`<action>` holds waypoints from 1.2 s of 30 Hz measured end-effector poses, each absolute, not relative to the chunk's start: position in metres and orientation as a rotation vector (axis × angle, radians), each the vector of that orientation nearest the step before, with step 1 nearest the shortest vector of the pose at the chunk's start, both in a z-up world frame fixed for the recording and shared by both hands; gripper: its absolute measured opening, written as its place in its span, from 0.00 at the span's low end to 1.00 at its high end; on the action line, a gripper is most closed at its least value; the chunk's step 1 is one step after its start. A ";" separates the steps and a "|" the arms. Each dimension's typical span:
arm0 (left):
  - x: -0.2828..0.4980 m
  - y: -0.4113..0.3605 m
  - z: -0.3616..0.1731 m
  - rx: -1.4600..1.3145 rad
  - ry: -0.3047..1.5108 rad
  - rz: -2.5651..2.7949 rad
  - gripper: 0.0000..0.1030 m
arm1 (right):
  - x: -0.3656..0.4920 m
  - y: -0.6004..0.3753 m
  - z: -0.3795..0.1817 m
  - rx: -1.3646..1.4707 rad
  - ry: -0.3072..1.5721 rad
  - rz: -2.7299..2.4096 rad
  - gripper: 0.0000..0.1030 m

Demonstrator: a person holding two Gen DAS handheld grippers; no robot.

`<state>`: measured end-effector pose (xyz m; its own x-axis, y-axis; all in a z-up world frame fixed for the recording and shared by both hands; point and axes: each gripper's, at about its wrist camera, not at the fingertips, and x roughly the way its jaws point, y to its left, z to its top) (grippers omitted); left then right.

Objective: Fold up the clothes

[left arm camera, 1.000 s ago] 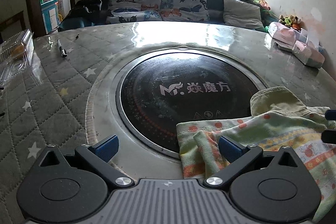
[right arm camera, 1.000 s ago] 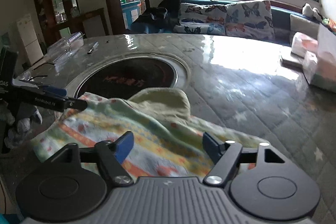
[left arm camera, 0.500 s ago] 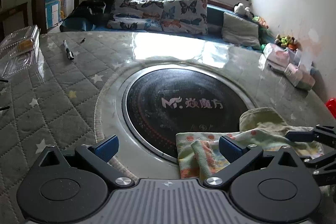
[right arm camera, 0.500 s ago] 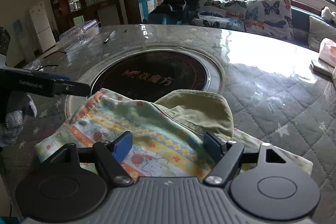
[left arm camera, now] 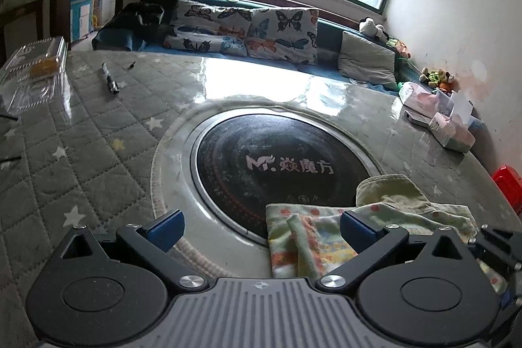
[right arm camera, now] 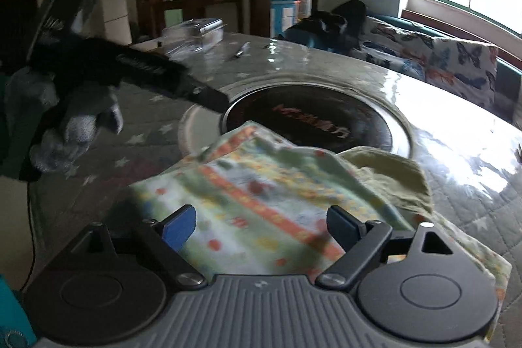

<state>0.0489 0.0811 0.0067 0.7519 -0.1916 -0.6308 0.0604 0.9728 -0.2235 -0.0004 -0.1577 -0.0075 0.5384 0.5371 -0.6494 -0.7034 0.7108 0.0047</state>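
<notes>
A small patterned garment point(left arm camera: 313, 237) with orange, yellow and green print lies crumpled on the near edge of the round table, partly over the black cooktop point(left arm camera: 277, 158). A pale yellow-green cloth point(left arm camera: 388, 193) lies on its far side. My left gripper point(left arm camera: 261, 225) is open and empty, with the garment's left edge between and under its fingers. My right gripper point(right arm camera: 259, 222) is open and empty above the garment point(right arm camera: 261, 194), and the yellow cloth point(right arm camera: 391, 172) is ahead to its right. The left gripper's body point(right arm camera: 130, 70) shows at the left of the right wrist view.
The quilted star-pattern table cover point(left arm camera: 65, 136) spreads left. A clear plastic box point(left arm camera: 36, 70) and a pen point(left arm camera: 109, 79) lie far left. Tissue packs point(left arm camera: 437, 113) sit at the far right edge. A sofa with butterfly cushions point(left arm camera: 254, 31) is behind.
Both grippers have pulled back and risen from the garment. The right wrist view has swung left. The garment stays crumpled in the same place.
</notes>
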 end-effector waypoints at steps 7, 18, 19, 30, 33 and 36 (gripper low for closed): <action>0.042 0.084 0.004 -0.223 0.726 -0.120 1.00 | -0.014 -0.146 -0.009 -0.335 0.646 0.763 0.91; 0.032 0.091 -0.003 -0.247 0.751 -0.071 1.00 | -0.023 -0.139 -0.007 -0.353 0.640 0.786 0.87; 0.032 0.093 -0.003 -0.255 0.751 -0.066 1.00 | -0.025 -0.138 -0.005 -0.359 0.636 0.792 0.83; 0.027 0.094 -0.007 -0.273 0.768 -0.062 1.00 | -0.033 -0.181 0.001 -0.206 0.706 0.718 0.44; 0.028 0.091 -0.008 -0.276 0.775 -0.064 1.00 | -0.031 -0.187 -0.006 -0.185 0.729 0.692 0.41; 0.029 0.085 -0.008 -0.278 0.786 -0.083 1.00 | -0.032 -0.188 -0.009 -0.192 0.729 0.692 0.42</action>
<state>0.0288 0.0855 -0.0078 0.7054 -0.1770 -0.6864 -0.0290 0.9603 -0.2774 -0.0324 -0.1884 -0.0087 0.5372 0.5136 -0.6690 -0.6419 0.7635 0.0707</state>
